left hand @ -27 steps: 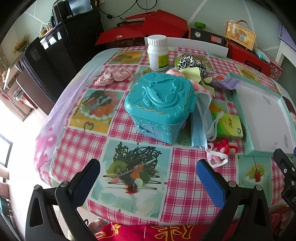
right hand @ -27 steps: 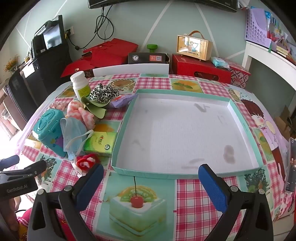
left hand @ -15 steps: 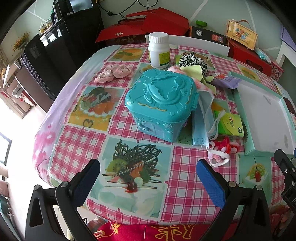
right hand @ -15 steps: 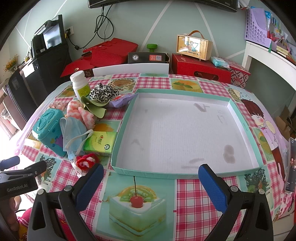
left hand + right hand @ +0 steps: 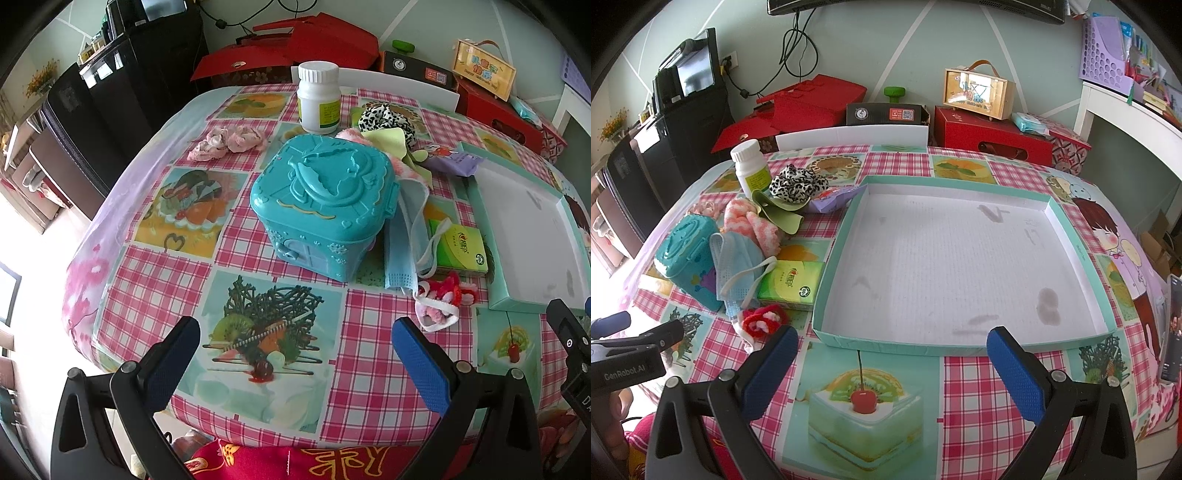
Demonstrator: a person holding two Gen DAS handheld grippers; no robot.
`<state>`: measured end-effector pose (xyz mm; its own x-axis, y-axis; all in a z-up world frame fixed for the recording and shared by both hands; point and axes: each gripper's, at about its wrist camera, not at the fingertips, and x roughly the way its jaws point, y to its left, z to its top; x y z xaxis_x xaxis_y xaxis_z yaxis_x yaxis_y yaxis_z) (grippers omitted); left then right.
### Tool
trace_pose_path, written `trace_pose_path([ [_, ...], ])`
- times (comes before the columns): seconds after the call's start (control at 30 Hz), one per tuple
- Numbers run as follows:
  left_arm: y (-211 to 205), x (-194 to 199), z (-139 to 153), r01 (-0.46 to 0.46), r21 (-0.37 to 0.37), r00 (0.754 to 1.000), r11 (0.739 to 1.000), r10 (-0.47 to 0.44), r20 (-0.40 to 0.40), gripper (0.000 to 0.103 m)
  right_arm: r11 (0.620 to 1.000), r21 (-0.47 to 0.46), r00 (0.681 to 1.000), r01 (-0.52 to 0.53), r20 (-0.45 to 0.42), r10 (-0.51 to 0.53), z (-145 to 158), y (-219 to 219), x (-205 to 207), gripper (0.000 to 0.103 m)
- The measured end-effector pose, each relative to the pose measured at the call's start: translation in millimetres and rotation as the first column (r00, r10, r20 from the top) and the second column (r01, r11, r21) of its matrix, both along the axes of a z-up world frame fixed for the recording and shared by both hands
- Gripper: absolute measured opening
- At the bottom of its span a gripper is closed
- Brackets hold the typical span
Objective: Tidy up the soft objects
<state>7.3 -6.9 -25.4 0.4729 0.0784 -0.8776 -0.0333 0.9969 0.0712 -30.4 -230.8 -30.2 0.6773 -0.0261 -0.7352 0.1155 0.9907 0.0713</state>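
Soft things lie on the left half of the table: a blue face mask, a red and white knitted piece, a leopard scrunchie, a pink fuzzy sock, a green cloth and a pink scrunchie. An empty teal tray sits to their right. My left gripper is open and empty above the near table edge. My right gripper is open and empty in front of the tray.
A teal plastic box, a white pill bottle, a green tissue pack and a purple packet stand among the soft things. Red boxes line the wall behind.
The left gripper has drifted slightly, so the table scene sits a little lower in its view. The right gripper has not moved. Nothing was picked up.
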Motion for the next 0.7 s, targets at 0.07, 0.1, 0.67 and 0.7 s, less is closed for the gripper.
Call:
trace_pose_path([
  [0.07,1,0,0,-0.001,-0.004,1.0,1.0,0.001,-0.001,0.103,1.0,-0.001,1.0,0.0,0.0,0.0,0,0,0,0.103],
  [0.1,1,0,0,-0.003,-0.006,1.0,1.0,0.003,-0.001,0.103,1.0,0.001,1.0,0.0,0.0,0.0,0,0,0,0.103],
  [0.67,12,-8,26,0.025,-0.113,0.997,0.993,-0.018,0.07,0.103,1.0,-0.01,1.0,0.0,-0.002,0.0,3,1,1,0.103],
  [0.7,14,-5,31,0.032,-0.128,0.997,0.991,-0.022,0.077,0.103,1.0,-0.011,1.0,0.002,0.005,-0.002,4,1,2,0.103],
])
